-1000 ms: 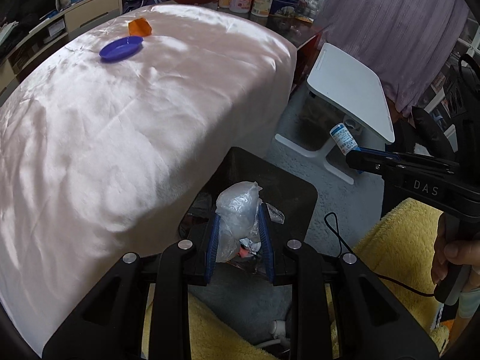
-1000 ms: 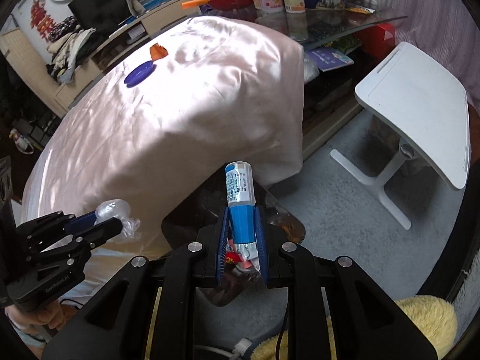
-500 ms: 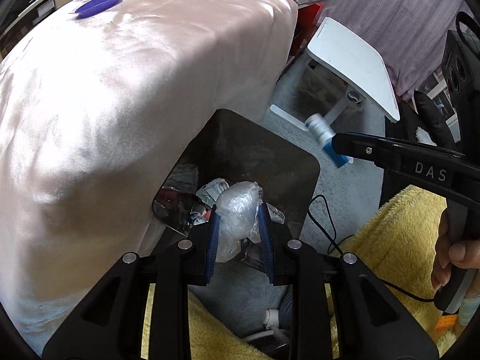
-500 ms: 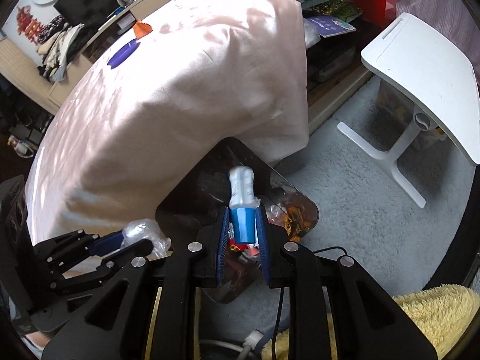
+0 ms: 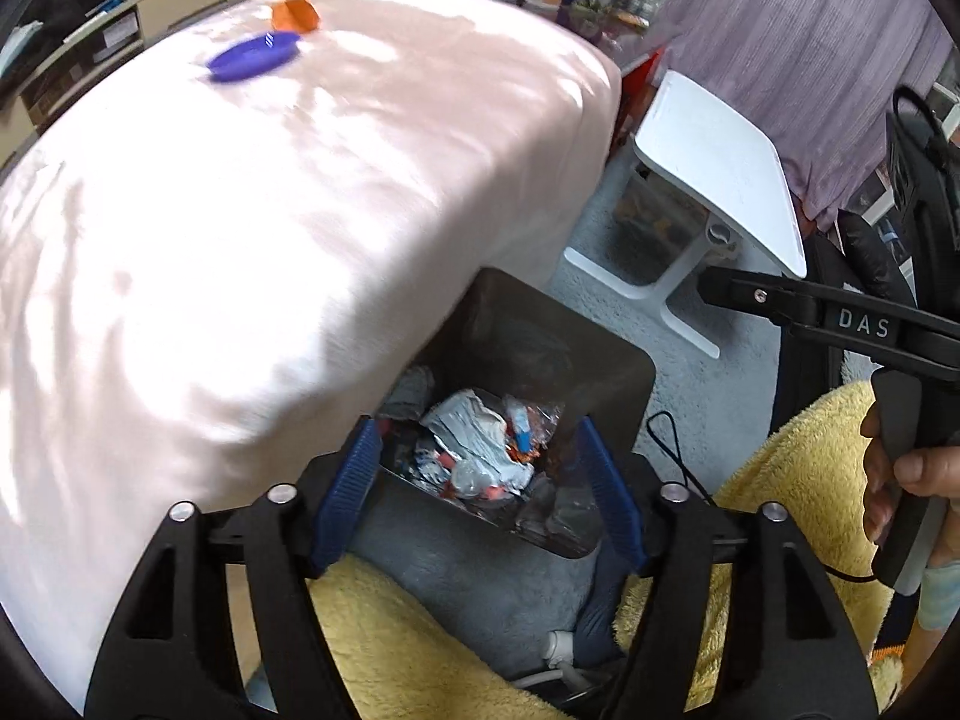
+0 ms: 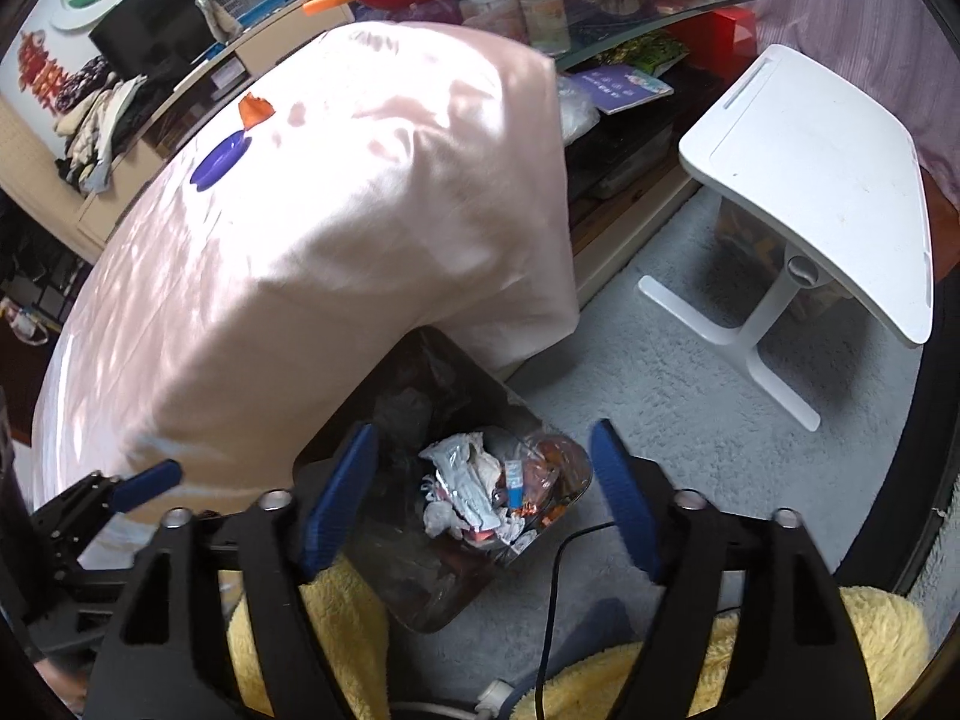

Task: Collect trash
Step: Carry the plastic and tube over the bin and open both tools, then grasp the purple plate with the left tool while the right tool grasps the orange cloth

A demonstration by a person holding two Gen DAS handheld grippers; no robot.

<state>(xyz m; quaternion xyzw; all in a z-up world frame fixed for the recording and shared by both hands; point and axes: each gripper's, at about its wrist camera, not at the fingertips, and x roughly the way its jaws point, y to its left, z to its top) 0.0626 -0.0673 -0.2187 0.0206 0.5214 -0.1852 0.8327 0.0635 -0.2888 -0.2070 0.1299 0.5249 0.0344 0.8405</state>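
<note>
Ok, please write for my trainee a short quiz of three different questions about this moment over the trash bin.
1. True or false: the left gripper grips a plastic bag.
2. What lies beside the purple dish on the pink cloth?
A. a spoon
B. an orange scrap
C. a bottle
3. Fill in: both grippers hang above the dark ____ full of wrappers.

Key
1. False. Its jaws have just been opening and nothing is between them; the right gripper is the same.
2. B, the orange scrap.
3. bin
</note>
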